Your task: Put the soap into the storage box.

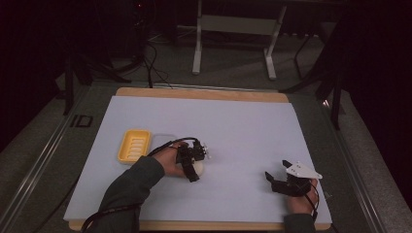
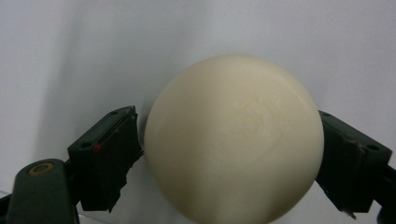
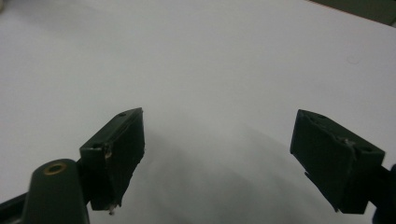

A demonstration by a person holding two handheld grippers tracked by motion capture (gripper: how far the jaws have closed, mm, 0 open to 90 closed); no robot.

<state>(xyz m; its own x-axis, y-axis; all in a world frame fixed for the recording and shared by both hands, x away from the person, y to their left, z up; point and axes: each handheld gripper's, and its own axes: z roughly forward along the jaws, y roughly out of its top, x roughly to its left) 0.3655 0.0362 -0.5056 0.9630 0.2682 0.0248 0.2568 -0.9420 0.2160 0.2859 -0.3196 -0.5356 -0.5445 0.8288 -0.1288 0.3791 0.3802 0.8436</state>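
Observation:
A round cream soap-like ball (image 2: 233,140) rests on the white sheet (image 1: 233,131), left of centre, also seen as the ball (image 1: 199,168) under my left hand. My left gripper (image 1: 194,170) straddles it; in the left gripper view the gripper (image 2: 229,135) has one jaw on each side of the ball, the right one against it, the left one a sliver off. My right gripper (image 1: 276,170) hovers open over bare sheet at the front right, and in the right gripper view that gripper (image 3: 217,135) has nothing between its jaws.
A yellow ribbed dish (image 1: 134,145) lies on the sheet just left of my left hand. The sheet covers a wooden tabletop (image 1: 194,92). Beyond the table stand a white frame's legs (image 1: 197,48) and cables on the floor.

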